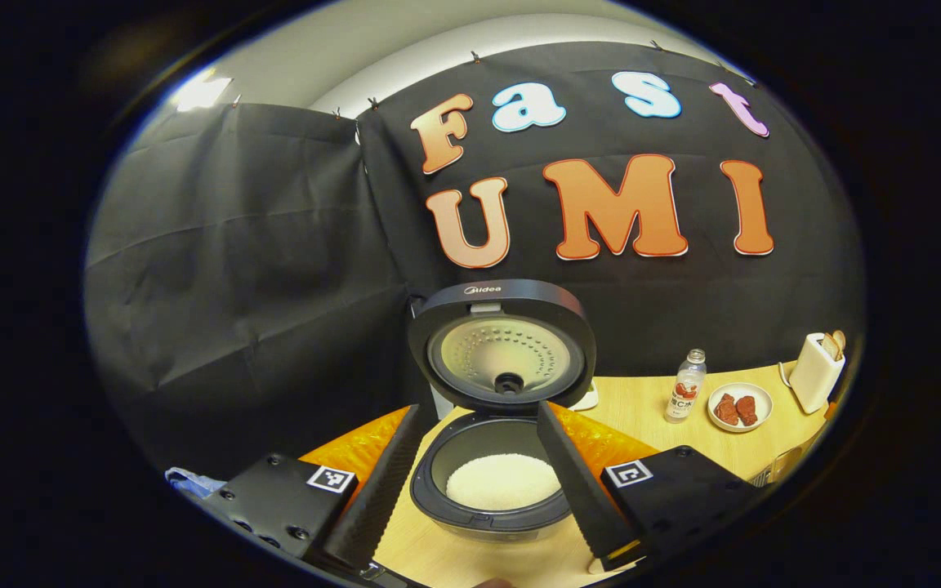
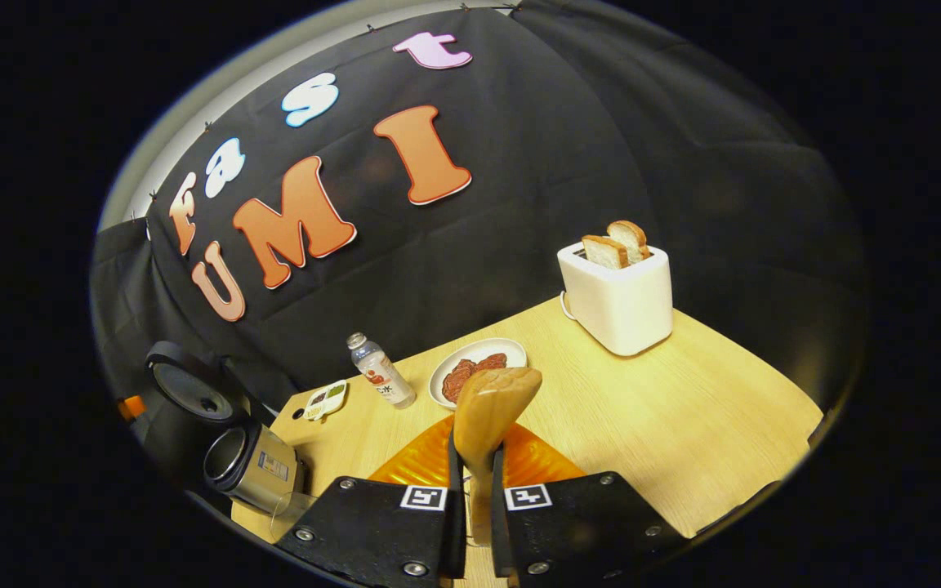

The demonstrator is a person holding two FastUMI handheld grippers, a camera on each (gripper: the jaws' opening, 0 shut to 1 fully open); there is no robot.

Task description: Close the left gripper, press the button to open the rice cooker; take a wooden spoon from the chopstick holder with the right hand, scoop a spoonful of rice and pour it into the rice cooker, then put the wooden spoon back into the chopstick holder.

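The rice cooker (image 1: 493,482) is found open on the table (image 1: 642,408), lid (image 1: 503,347) raised and white rice (image 1: 503,482) lying in the pot; it is framed by the left gripper (image 1: 479,482), whose jaws are spread wide and empty. The wooden spoon (image 2: 491,408) is clamped by its handle between the narrow jaws of the right gripper (image 2: 476,490), bowl upward, and a toaster (image 2: 619,298) is noted at the table's far edge.

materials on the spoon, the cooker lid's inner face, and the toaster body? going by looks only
Wooden spoon: looks like wood, light tan with a smooth, slightly glossy finish and faint grain.
Rice cooker lid's inner face: probably metal, dull silver-grey, dotted with rings of small dimples or holes; the outer shell looks like matte black plastic.
Toaster body: smooth matte white, likely plastic, though painted metal can't be ruled out.
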